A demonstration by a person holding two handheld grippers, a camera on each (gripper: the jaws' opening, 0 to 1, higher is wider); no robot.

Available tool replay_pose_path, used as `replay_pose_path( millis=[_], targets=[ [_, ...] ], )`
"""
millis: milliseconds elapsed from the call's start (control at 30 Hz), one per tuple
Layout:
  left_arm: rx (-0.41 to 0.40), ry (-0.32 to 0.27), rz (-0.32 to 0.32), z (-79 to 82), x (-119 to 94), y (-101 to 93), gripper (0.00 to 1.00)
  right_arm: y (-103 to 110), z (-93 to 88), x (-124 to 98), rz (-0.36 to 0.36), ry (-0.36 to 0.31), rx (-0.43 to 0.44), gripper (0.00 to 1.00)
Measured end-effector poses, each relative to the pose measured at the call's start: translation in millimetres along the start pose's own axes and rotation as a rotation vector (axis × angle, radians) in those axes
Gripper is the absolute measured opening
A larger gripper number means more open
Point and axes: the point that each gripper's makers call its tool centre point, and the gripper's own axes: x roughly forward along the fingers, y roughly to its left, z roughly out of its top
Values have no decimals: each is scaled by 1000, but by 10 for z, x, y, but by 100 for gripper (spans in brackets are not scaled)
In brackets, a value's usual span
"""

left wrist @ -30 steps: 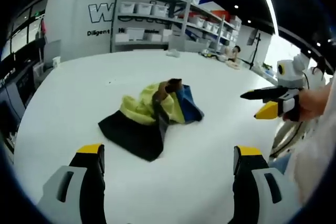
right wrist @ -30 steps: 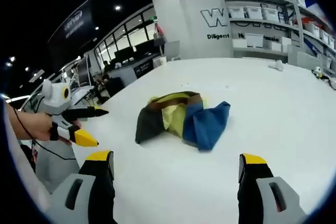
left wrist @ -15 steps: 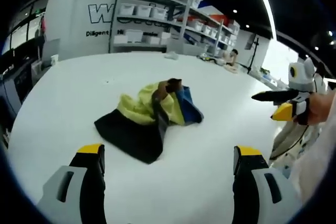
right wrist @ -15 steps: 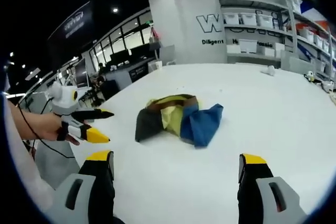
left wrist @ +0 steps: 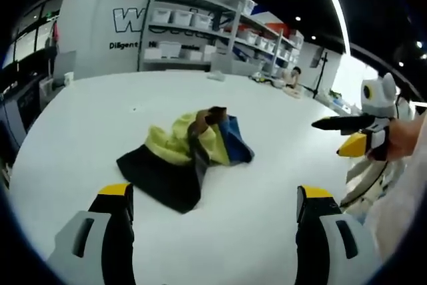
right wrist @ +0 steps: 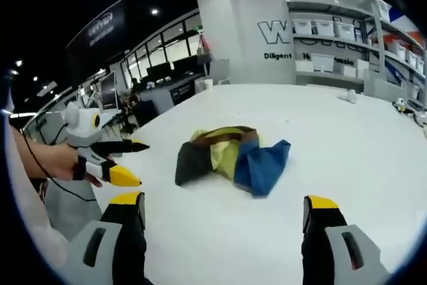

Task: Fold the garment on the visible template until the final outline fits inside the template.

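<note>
Left gripper view: garment (left wrist: pixel 187 158) crumpled mid-bench (left wrist: pixel 100 105), well clear of edges. Left gripper (left wrist: pixel 210 221) jaws spread, empty; right gripper (right wrist: pixel 223 221) same. No template outline discernible. Advice: spread cloth flat first, pinching opposite corners, before folding.

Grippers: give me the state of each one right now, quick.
Left gripper: open, holding nothing, short of the crumpled garment.
Right gripper: open, holding nothing, also short of the garment.
</note>
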Motion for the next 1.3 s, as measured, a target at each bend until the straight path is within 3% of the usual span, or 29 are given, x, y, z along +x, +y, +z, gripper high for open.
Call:
replay_pose_path(
  millis=[633,1300],
  targets=[
    [8,20,11,-48,-33,54,99,-63,-91,28,-3,13,30,95],
    [16,12,15,-14,-16,47,97,-113,-74,44,2,17,24,94]
  ],
)
